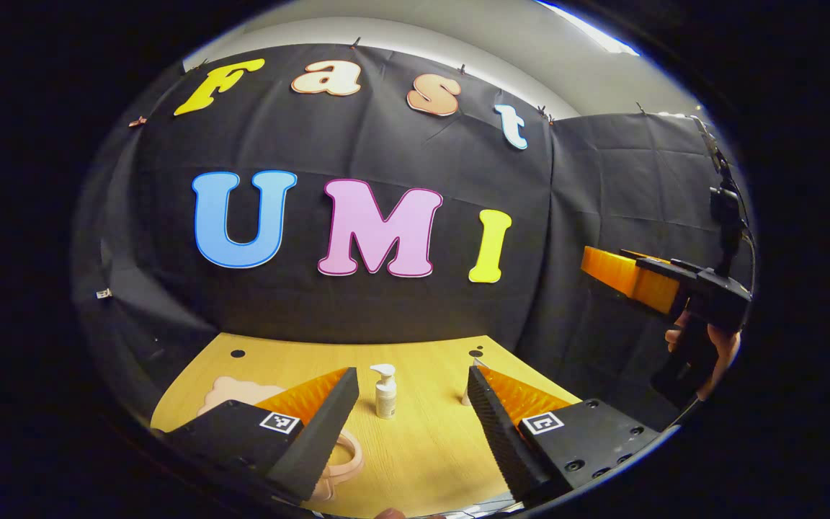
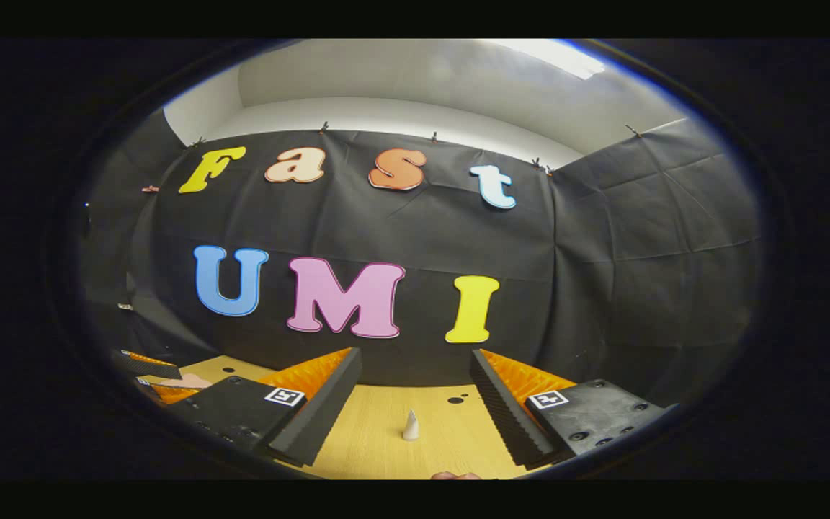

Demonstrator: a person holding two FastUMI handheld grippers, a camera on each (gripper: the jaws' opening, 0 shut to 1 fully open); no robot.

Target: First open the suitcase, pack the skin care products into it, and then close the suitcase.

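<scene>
In the left gripper view my left gripper (image 1: 411, 375) hangs open above the wooden table (image 1: 422, 454). A small white pump bottle (image 1: 385, 391) stands upright on the table beyond the gap between its fingers. A little white cone-shaped tube (image 1: 467, 393) stands to the right, half hidden by one finger. A pale pink suitcase (image 1: 231, 389) with a curved handle (image 1: 349, 455) lies at the left, mostly covered by the other finger. In the right gripper view my right gripper (image 2: 415, 355) is open, with the white cone tube (image 2: 411, 425) upright ahead of it.
The right gripper (image 1: 627, 277), held by a hand (image 1: 717, 346), floats high at the right of the left gripper view. The left gripper (image 2: 148, 367) shows at the far left of the right gripper view. Small round holes (image 2: 456, 399) mark the table near the black cloth wall.
</scene>
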